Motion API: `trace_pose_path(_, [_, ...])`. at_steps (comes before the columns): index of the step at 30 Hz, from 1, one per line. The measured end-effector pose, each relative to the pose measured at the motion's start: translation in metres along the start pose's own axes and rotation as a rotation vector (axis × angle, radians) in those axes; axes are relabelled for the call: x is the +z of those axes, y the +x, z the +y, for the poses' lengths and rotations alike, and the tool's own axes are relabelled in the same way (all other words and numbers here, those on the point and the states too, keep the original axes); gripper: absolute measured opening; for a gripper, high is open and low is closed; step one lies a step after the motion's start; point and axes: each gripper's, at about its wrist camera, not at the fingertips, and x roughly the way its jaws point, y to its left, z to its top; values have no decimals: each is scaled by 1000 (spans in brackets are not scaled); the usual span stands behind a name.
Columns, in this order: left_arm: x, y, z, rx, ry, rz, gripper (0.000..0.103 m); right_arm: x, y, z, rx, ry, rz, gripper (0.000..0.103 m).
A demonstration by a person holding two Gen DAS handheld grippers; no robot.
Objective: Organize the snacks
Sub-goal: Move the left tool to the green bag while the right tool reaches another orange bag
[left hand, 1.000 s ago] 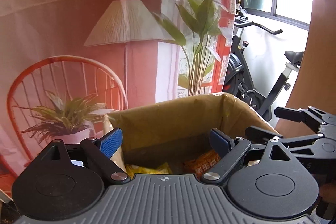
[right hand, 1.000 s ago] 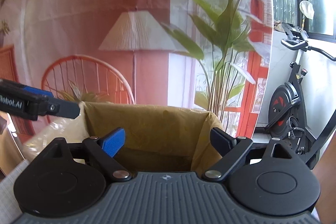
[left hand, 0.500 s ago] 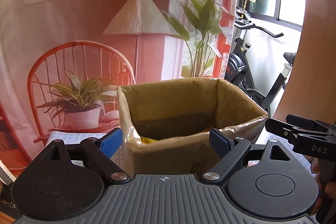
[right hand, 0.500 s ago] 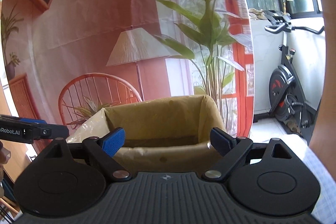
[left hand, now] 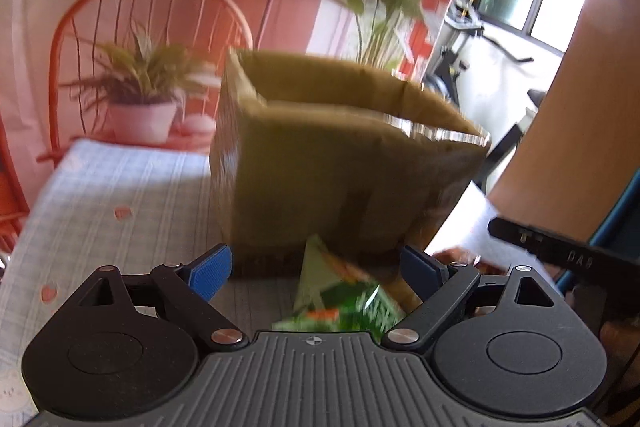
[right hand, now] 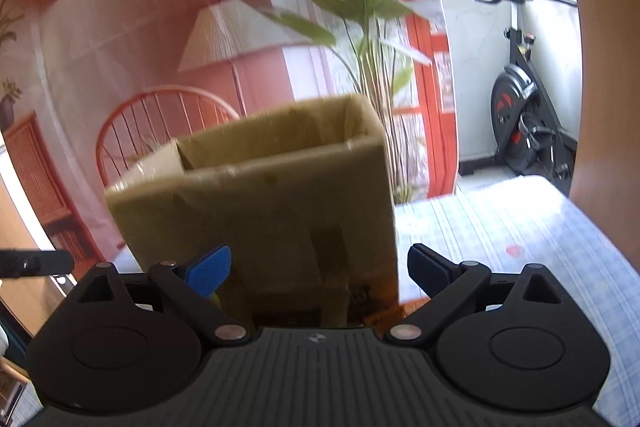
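Observation:
A brown cardboard box point(left hand: 344, 163) stands on the checked tablecloth; it also fills the middle of the right wrist view point(right hand: 264, 215). A green snack packet point(left hand: 340, 303) lies on the cloth in front of the box, between the fingers of my left gripper point(left hand: 320, 269), which is open and empty. My right gripper point(right hand: 320, 269) is open and empty, close to the box's near wall. An orange packet edge point(right hand: 384, 315) shows at the box's foot. The box's inside is hidden. The other gripper's tip point(left hand: 560, 255) shows at the right of the left wrist view.
The pale blue checked tablecloth point(left hand: 112, 195) stretches left of the box and to its right point(right hand: 520, 227). A printed backdrop with chair, lamp and plants hangs behind. An exercise bike point(right hand: 524, 115) stands at the far right. A wooden panel point(left hand: 568, 131) rises at the right.
Both grippers have pulled back and dropped from above the box's opening to in front of its near wall. The snacks inside are out of sight; a green packet has come into view.

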Motion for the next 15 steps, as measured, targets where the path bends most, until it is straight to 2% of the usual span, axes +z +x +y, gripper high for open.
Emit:
trace_pose_path(5, [-19, 21, 1, -27, -3, 53, 94, -11, 2, -8, 11, 38, 26, 97])
trace_pose_path(9, [-24, 40, 13, -33, -76, 85, 95, -13, -1, -15, 11, 54, 21, 97])
trace_pose_path(15, [-22, 68, 23, -128, -137, 161, 97, -17, -2, -21, 9, 83, 23, 97])
